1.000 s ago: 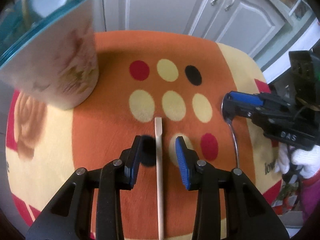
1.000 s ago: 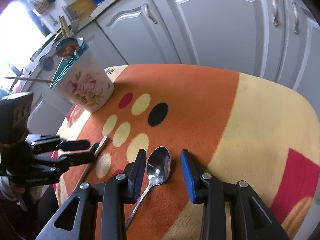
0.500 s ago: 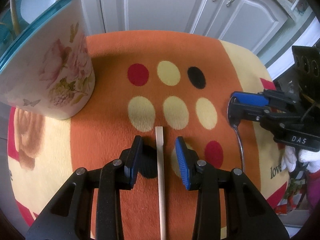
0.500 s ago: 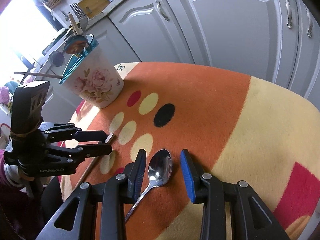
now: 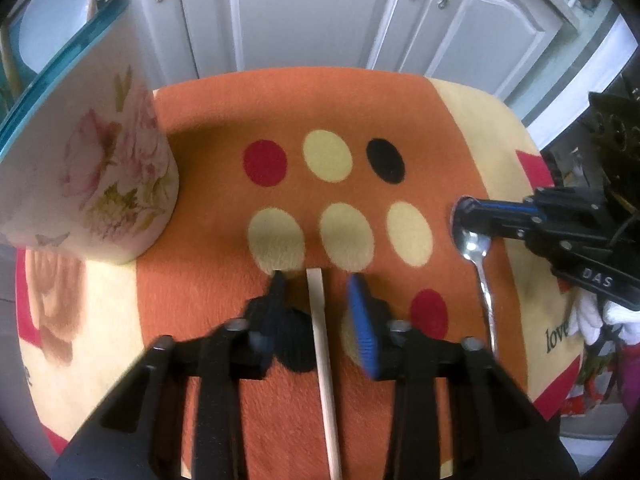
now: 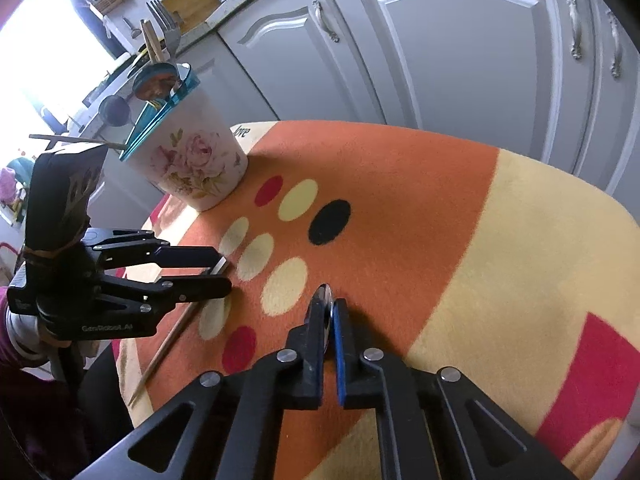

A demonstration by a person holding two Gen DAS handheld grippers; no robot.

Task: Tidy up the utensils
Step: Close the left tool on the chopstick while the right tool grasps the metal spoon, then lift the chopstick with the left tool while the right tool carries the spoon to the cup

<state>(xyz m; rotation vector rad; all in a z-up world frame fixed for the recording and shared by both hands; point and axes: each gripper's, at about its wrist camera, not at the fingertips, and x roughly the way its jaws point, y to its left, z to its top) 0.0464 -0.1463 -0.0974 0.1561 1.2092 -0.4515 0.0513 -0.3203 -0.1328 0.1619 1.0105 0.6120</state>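
Covering nearly the whole of both views is a round orange and cream cloth point(image 5: 360, 96) printed with red, cream and black ovals, with grey cabinet doors point(image 6: 460, 52) behind it along the top of the frames. At the upper left of each view stands a white flowered utensil holder point(image 6: 192, 160) with a teal rim, and forks and a wooden handle stick up out of it.

Low in the left wrist view, the left gripper point(image 5: 316, 280) points steeply down at the cloth; its jaws have just been closing, and a flat wooden stick point(image 5: 324, 356) lies between them, running from the middle of the frame down to the bottom edge. From here there looks to be a sliver of orange on either side of the stick, so the pads seem not to press on it yet, though blur makes that hard to swear to.

At the bottom centre of the right wrist view, the right gripper point(image 6: 330, 306) has just been closing too, and it is clenched on the bowl of a metal spoon point(image 5: 476, 248). That spoon lies at the right of the left wrist view, handle trailing toward the lower edge. A white glove point(image 5: 588, 316) shows behind that gripper.
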